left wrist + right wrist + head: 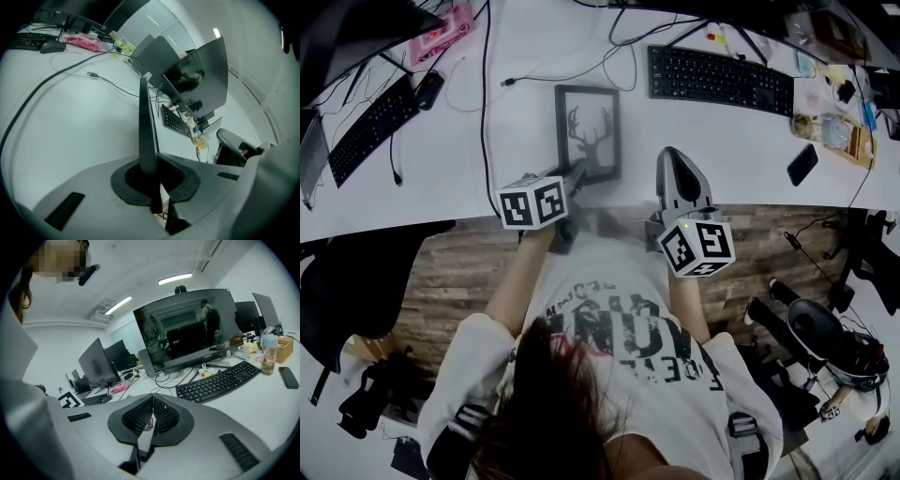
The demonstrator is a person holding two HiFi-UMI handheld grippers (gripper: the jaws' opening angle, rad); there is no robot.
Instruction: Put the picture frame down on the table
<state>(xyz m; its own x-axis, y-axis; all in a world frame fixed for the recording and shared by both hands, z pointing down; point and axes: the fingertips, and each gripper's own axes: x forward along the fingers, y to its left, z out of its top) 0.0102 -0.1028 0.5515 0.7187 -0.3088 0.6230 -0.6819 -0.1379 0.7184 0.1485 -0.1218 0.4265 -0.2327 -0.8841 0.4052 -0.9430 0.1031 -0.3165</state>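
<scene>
At the near side of the white table [487,178], your left gripper [577,173] is closed tight on the picture frame [589,131], the one with the deer drawing, at its near left corner. In the left gripper view the frame [146,126] runs edge-on out of the jaws, so it is held only by this one thin side. The frame is over a bare part of the table, between the black cable [485,103] and the keyboard [720,80], but I cannot tell whether its far edge touches the surface. Your right gripper [673,159] is just beside the frame, with its jaws pressed together on nothing, so it gives no support. The main risk, I think, is that the frame turns in the jaws, because most of its weight hangs away from the grip. Then the far corner can hit the table hard and the front can crack. If you open the jaws while the frame is not flat, it can drop or slide. The table edge is also near, so a frame put down too close to you can tip off.
</scene>
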